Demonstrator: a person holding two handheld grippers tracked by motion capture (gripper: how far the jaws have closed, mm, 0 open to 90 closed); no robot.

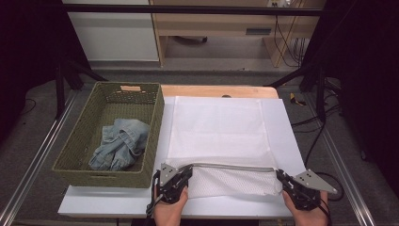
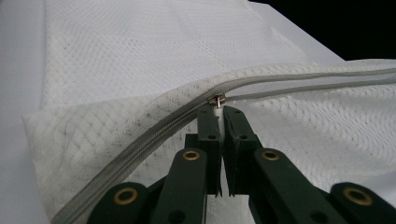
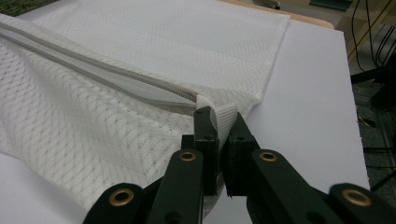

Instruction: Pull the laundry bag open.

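A white mesh laundry bag (image 1: 219, 127) lies flat on the white table, its grey zipper (image 1: 233, 165) running along the near edge and standing open. My left gripper (image 1: 189, 168) is at the zipper's left end, shut on the small metal zipper pull (image 2: 216, 100). My right gripper (image 1: 280, 175) is at the bag's near right corner, shut on the white fabric tab (image 3: 223, 117) where the zipper (image 3: 116, 77) ends. The mesh bag (image 2: 154, 51) is lifted slightly along the zipper (image 2: 154, 123) between the two grippers. A pair of blue jeans (image 1: 118, 143) lies crumpled in the green basket.
A green woven basket (image 1: 84, 141) stands at the left of the white table top (image 1: 287, 132). Metal rails run along both sides of the table. Behind it are a wooden bench, cables on the floor and black stands.
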